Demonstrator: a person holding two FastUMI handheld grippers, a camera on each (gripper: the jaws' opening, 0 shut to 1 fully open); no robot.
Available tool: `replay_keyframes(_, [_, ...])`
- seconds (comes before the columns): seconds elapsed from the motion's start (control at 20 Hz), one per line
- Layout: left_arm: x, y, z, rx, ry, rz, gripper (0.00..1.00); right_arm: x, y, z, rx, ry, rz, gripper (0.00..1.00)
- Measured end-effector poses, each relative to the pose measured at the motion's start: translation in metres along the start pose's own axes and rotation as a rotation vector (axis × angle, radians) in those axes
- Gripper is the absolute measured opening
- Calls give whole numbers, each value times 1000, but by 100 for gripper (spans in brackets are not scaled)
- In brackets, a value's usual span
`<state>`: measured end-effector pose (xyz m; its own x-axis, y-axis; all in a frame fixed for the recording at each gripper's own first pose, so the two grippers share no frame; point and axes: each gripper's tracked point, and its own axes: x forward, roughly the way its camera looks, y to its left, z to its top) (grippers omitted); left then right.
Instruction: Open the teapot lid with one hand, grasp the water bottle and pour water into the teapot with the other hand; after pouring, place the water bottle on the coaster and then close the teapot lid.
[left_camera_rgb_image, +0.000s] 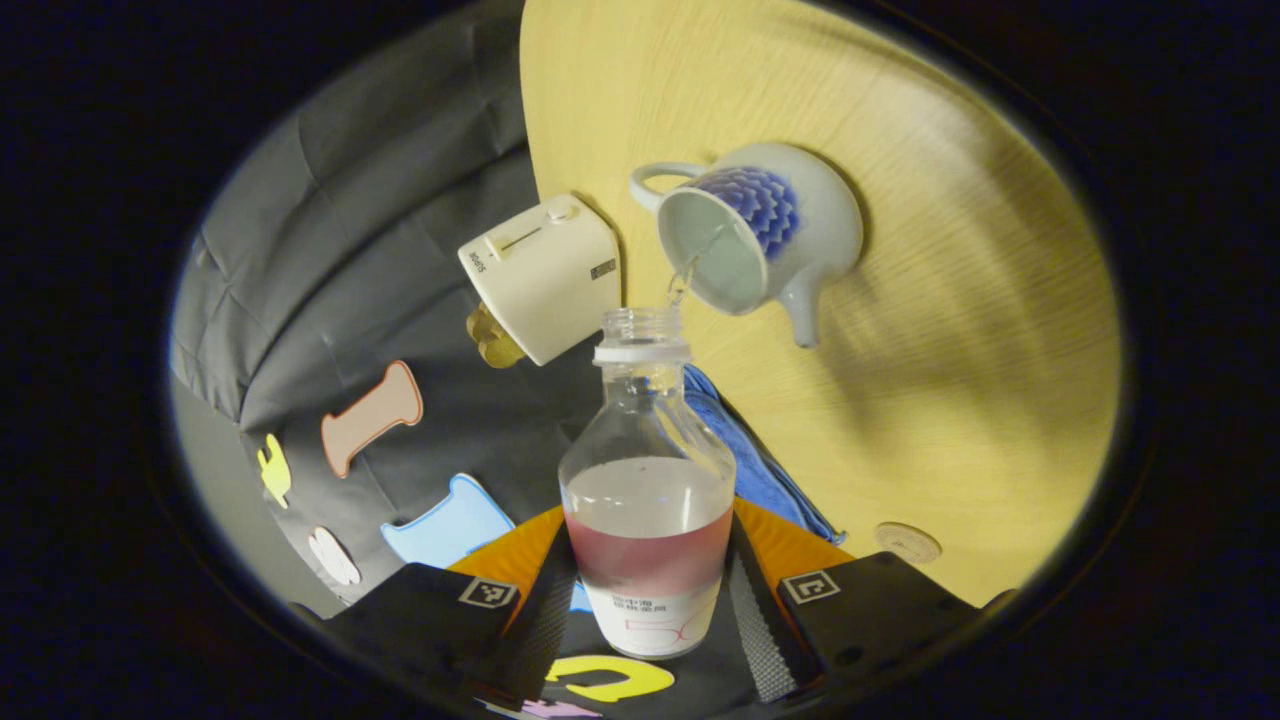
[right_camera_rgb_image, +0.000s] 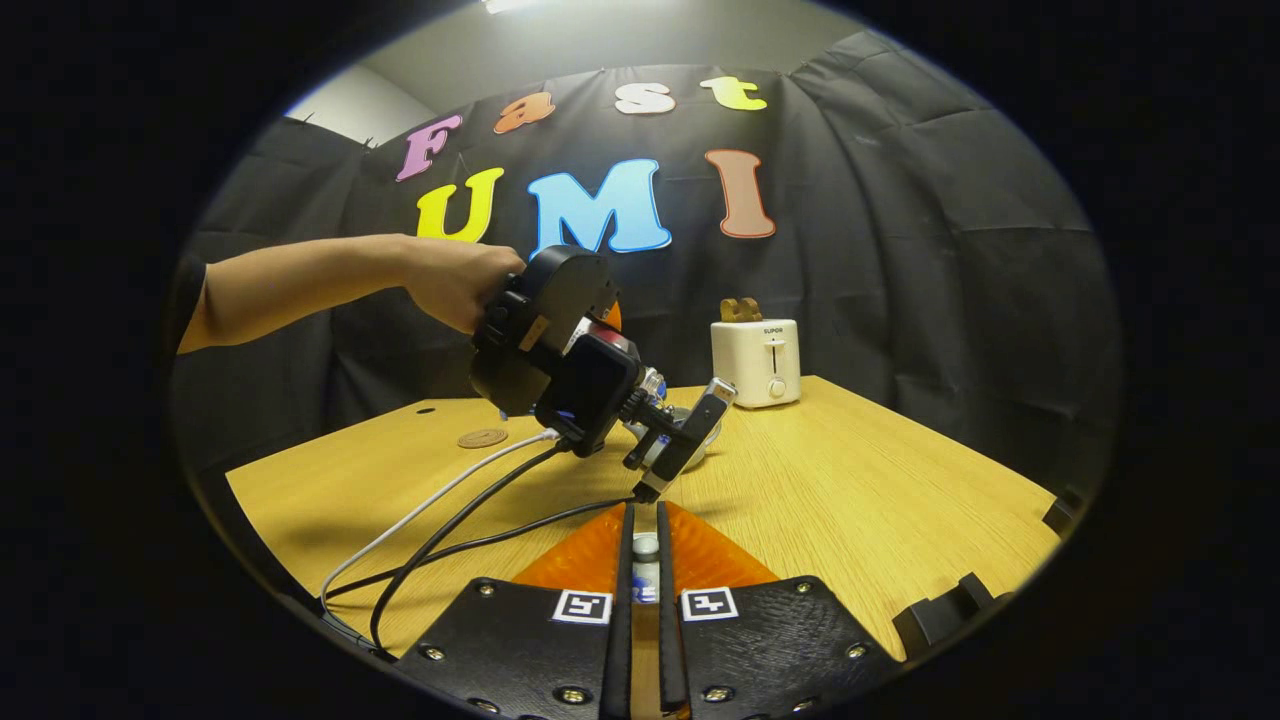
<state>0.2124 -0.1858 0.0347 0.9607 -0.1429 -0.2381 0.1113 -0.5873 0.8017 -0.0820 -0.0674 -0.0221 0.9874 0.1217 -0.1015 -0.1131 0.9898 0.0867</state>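
Two grippers busy, pour in progress. Left gripper (left_camera_rgb_image: 650, 600) clamps the water bottle (left_camera_rgb_image: 648, 520) around its lower body, both fingers pressing on it; cap off, bottle tipped so its long axis runs from the gripper toward the teapot (left_camera_rgb_image: 770, 240). A thin stream leaves the bottle mouth into the teapot's open top, lid off. The teapot sits on the tabletop (left_camera_rgb_image: 960, 330), straight ahead of the left gripper along the bottle axis, mouth just short of the rim, not touching as far as can be told. Bottle looks under half full.

Right gripper (right_camera_rgb_image: 645, 570) has its fingers drawn narrow on a small rounded piece between them, likely the teapot lid (right_camera_rgb_image: 646, 548), though too little shows to be sure. It hangs low over the near tabletop, well apart from the teapot. In the right gripper view the left gripper and the hand (right_camera_rgb_image: 455, 280) holding it are over the table's middle.

The coaster (left_camera_rgb_image: 908, 542) lies flat on the tabletop, off to one side of the left gripper and closer to it than the teapot; the left is the nearer gripper. A toaster (left_camera_rgb_image: 545, 275) stands behind the teapot, out of the path.

Judgement: next step needs the bottle tipped upright, then carried to the coaster.
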Motion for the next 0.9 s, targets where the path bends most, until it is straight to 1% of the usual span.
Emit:
replay_keyframes(0.4, [1, 9, 3, 73, 6, 8, 87, -3, -7, 2, 6, -8, -16, 11])
replay_keyframes(0.9, [-2, 18, -2, 114, 16, 19, 87, -4, -9, 3, 4, -13, -19, 11])
